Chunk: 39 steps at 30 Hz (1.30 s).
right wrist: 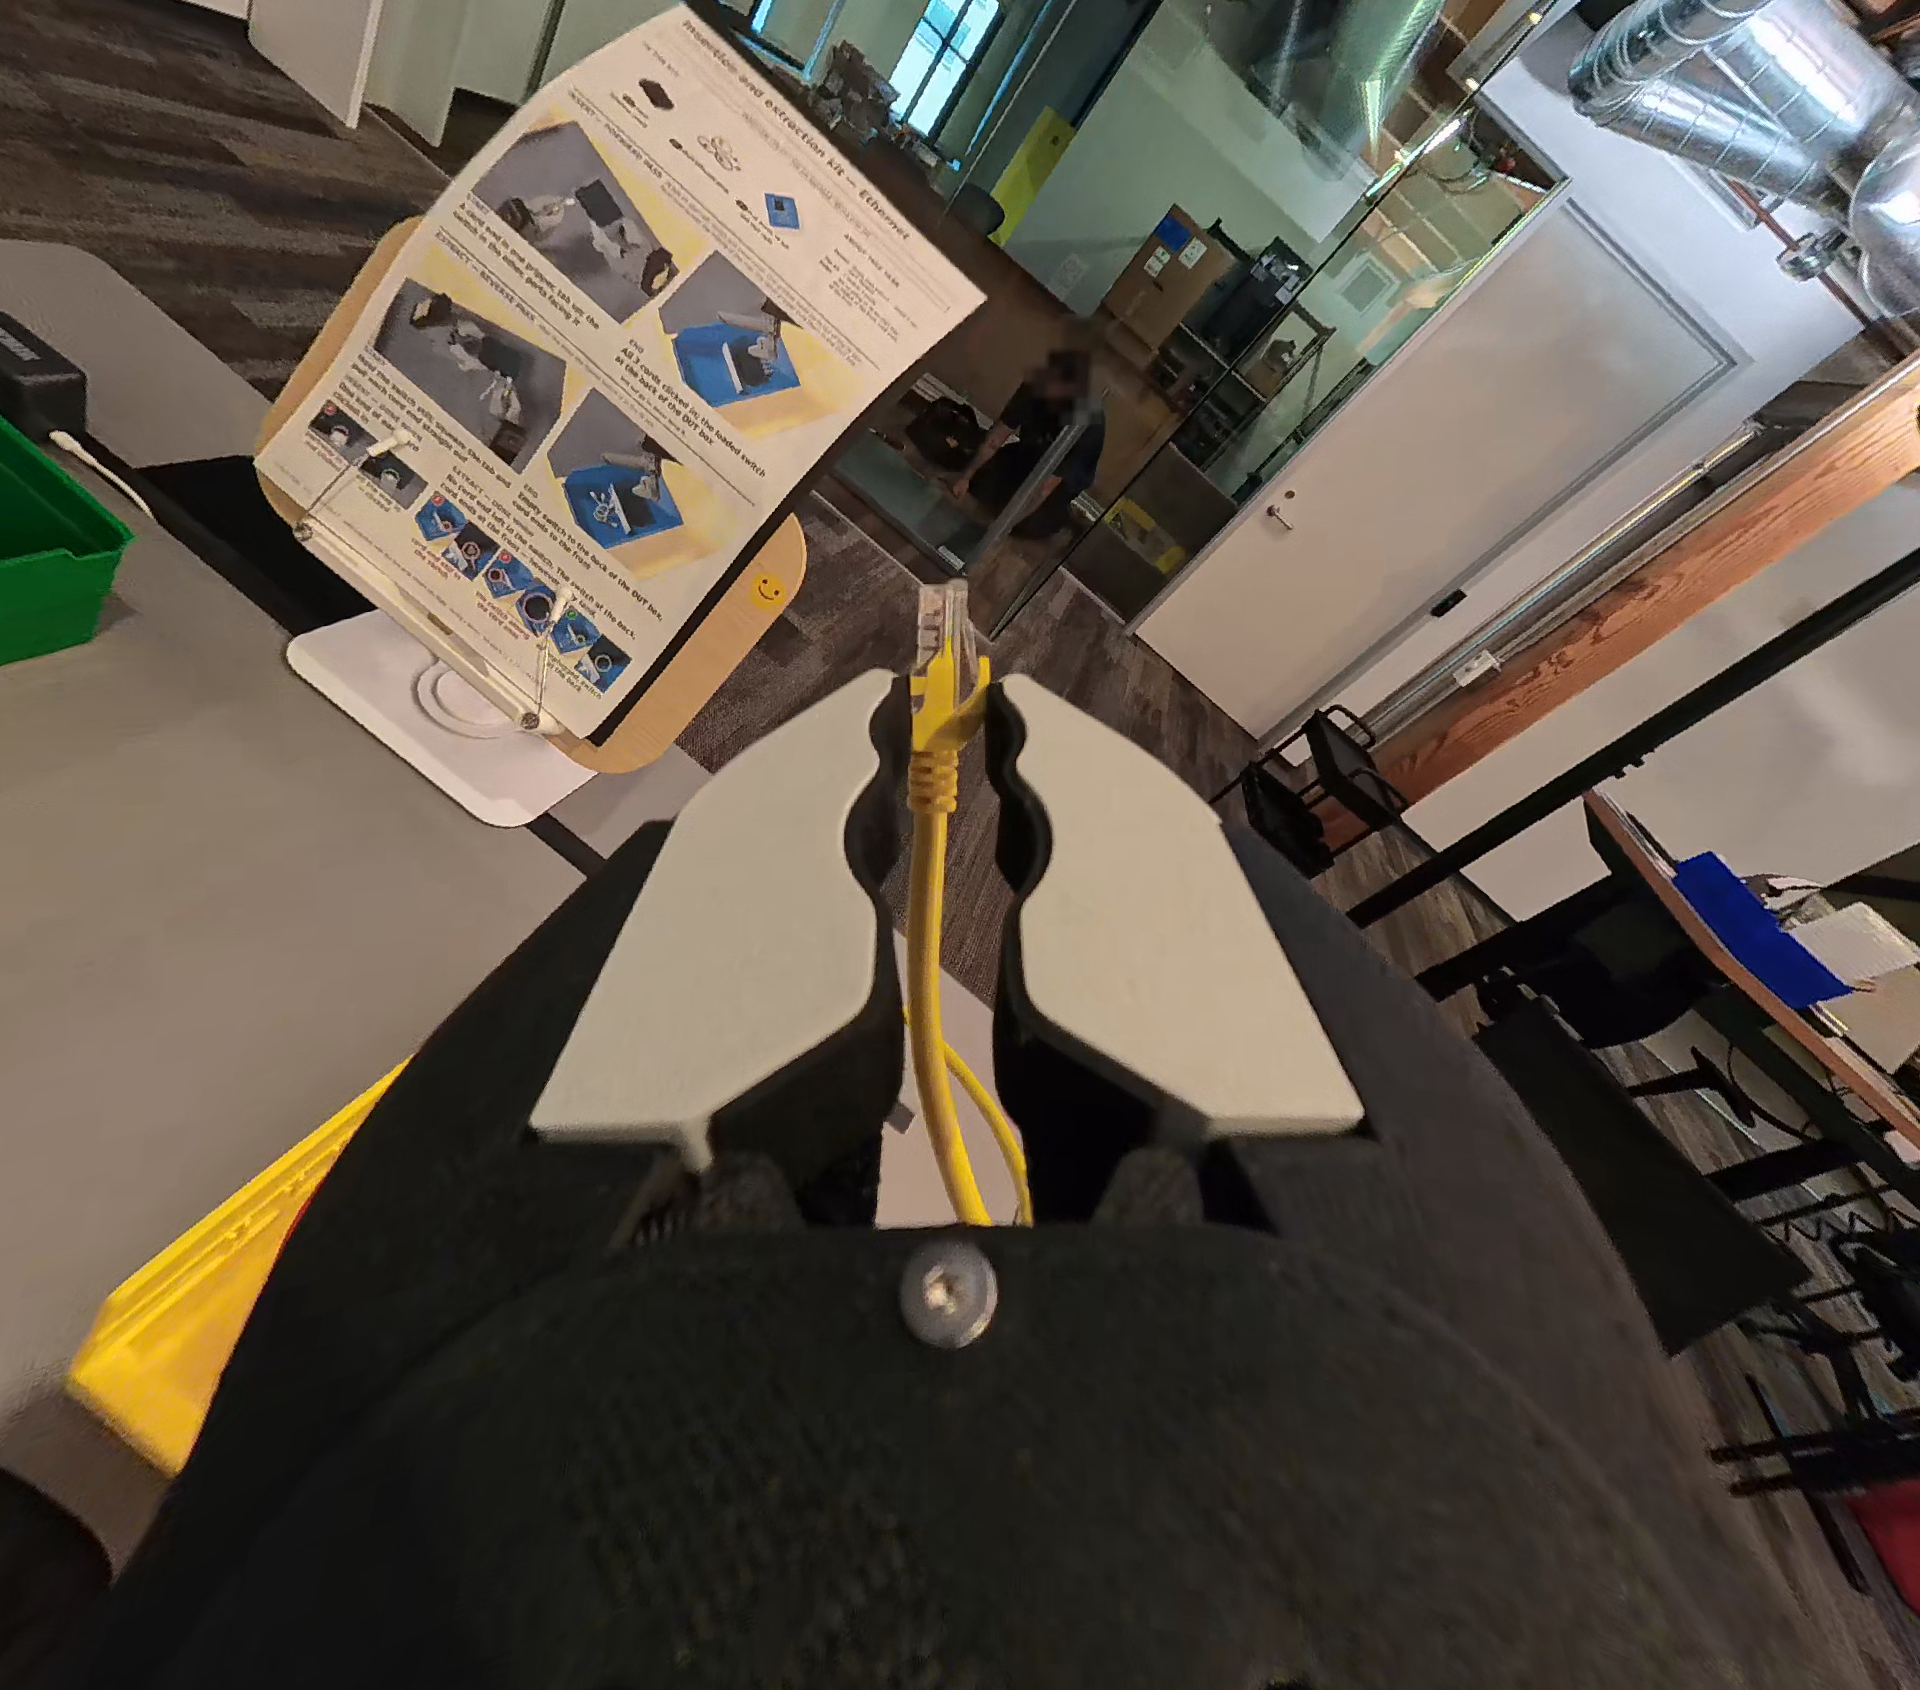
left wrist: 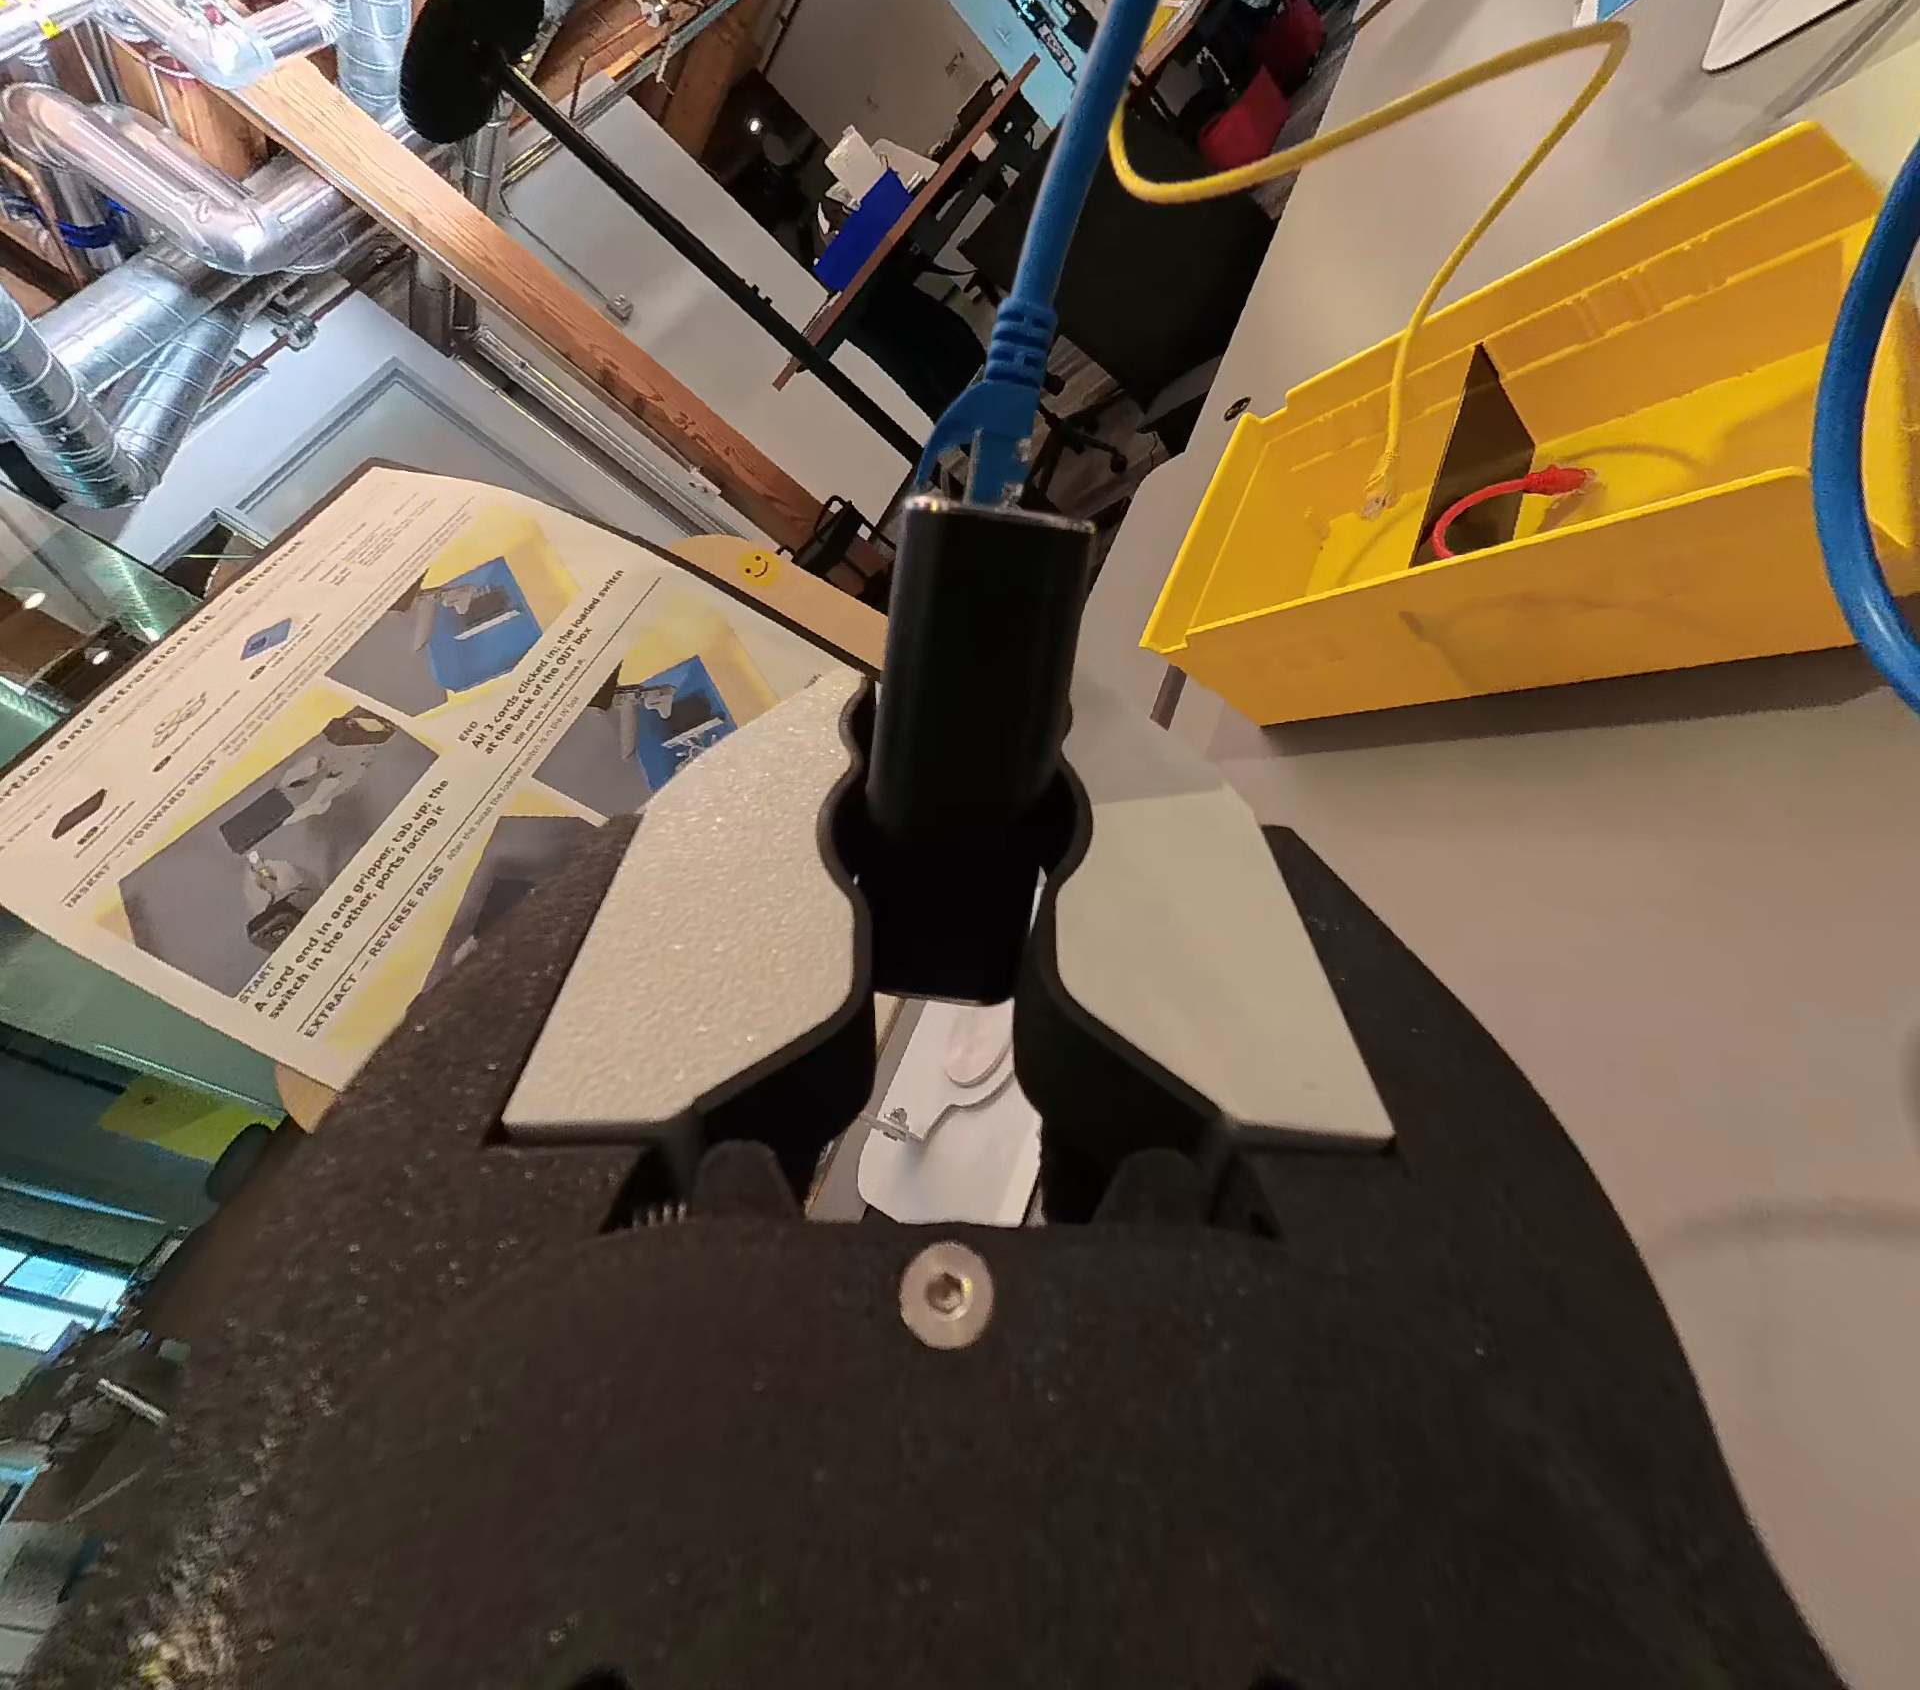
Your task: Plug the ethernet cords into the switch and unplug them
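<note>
The right gripper (right wrist: 948,700) has its fingers clamped on the yellow cord (right wrist: 932,767), clear plug jutting forward along them. The left gripper (left wrist: 961,830) has its fingers closed on the black switch (left wrist: 971,705), standing lengthwise, a blue cord (left wrist: 1013,352) seated in its far end. The yellow plug likely must align with that far end.

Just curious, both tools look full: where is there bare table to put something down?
Bare grey table lies open in front of the yellow bin. More lies between the green bin and the instruction stand. The yellow bin is crowded with a yellow cord and red cord.
</note>
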Each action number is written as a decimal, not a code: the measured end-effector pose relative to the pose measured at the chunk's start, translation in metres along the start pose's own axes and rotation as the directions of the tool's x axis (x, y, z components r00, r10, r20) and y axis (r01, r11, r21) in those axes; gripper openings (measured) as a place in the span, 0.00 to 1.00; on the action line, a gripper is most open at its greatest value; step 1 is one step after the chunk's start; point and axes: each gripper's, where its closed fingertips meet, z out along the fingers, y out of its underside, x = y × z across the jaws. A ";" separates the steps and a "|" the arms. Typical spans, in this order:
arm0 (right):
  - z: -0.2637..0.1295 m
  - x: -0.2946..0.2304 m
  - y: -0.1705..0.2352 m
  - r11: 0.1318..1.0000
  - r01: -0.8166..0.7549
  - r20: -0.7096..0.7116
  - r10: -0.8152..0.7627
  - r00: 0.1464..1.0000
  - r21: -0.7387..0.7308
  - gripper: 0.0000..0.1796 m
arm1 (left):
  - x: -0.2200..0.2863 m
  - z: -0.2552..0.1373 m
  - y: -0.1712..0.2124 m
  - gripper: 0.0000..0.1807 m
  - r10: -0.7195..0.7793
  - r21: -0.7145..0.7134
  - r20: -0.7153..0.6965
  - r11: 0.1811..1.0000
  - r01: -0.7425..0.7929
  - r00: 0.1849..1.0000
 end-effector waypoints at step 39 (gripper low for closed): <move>0.030 -0.257 0.254 0.908 0.054 0.547 0.202 0.812 -0.416 0.08 | 0.021 0.015 0.008 0.15 0.045 -0.061 -0.064 0.997 -0.049 0.997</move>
